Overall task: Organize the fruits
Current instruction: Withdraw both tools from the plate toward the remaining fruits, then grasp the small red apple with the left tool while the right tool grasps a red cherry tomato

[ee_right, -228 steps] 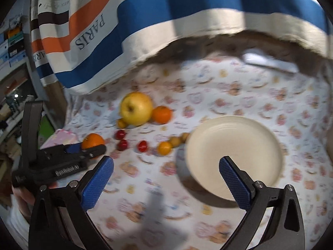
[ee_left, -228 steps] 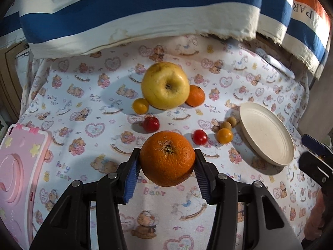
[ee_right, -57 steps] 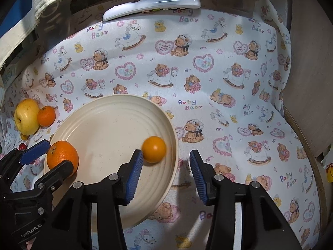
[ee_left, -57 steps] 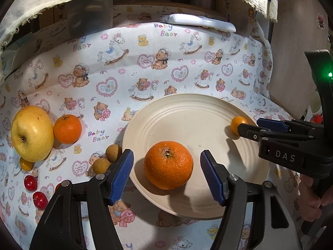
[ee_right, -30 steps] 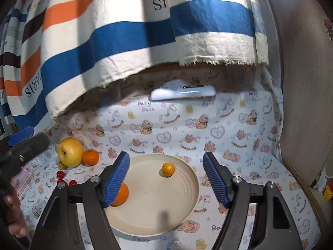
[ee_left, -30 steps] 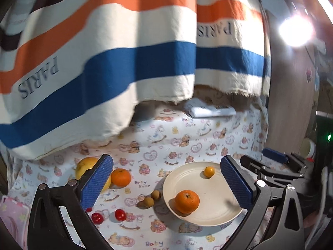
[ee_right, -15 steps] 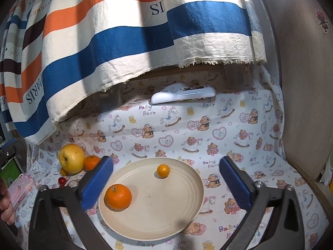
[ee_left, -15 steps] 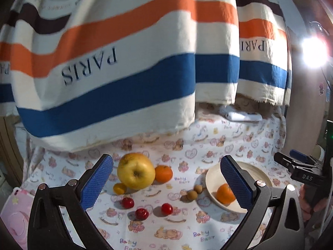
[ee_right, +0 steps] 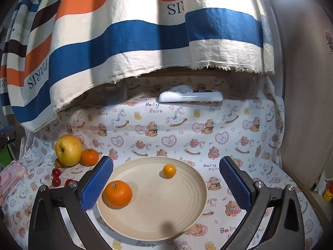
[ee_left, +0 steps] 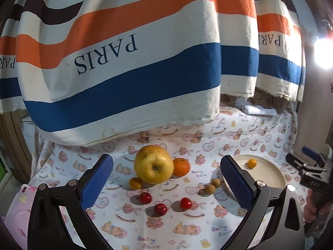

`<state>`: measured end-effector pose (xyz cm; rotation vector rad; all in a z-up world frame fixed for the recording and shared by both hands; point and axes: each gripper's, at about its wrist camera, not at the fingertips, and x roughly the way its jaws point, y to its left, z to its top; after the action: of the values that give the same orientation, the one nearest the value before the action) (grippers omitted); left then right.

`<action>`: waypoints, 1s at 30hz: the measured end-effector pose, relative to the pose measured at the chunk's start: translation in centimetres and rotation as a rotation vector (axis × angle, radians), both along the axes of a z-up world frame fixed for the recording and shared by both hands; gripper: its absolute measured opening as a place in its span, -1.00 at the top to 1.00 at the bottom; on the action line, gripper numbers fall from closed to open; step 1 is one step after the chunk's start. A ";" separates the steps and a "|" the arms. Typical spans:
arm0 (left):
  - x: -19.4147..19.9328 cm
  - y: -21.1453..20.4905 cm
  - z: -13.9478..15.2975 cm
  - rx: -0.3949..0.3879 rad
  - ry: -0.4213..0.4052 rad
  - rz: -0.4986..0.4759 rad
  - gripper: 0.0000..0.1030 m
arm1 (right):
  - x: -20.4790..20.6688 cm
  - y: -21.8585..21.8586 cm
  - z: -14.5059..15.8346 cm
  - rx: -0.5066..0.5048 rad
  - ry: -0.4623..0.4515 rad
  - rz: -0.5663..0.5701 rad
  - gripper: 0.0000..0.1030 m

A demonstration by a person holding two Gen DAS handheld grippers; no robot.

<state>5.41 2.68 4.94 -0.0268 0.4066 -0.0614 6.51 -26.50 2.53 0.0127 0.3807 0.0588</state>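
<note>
Compared with a second ago, the left gripper (ee_left: 166,181) has swung away from the cream plate (ee_right: 166,225) toward the loose fruit, so the yellow apple (ee_left: 153,164) now sits framed between its blue pads (ee_left: 96,181), well beyond them; its jaws stand wide with nothing in them. The right gripper (ee_right: 165,182) has spread from a narrower gap to fully wide, and holds nothing, hanging over the near side of the plate. The large orange (ee_right: 118,193) lies at the plate's left edge and the small orange fruit (ee_right: 169,170) toward its far rim, both where they lay half a second back. Off the plate, on the bear-print cloth (ee_right: 187,133), a mandarin (ee_left: 181,166) touches the apple's right side, a small yellow fruit (ee_left: 135,183) lies at its near left, three red cherry tomatoes (ee_left: 160,208) are strung nearer the front edge, and two brown longans (ee_left: 212,185) rest just beside the plate's left rim. A white remote (ee_right: 190,96) lies at the cloth's far edge beneath a hanging striped blanket (ee_left: 129,62) lettered PARIS. A pink object (ee_left: 16,220) lies at the left edge.
</note>
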 end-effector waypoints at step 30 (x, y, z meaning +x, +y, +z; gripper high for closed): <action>6.3 8.0 -4.6 -0.125 0.412 0.165 -0.31 | 8.0 18.6 -2.9 -0.008 0.365 0.316 -0.32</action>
<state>11.73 10.71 0.39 -0.1988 0.8103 0.0833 14.48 -7.88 -0.35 -0.0450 0.7456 0.3703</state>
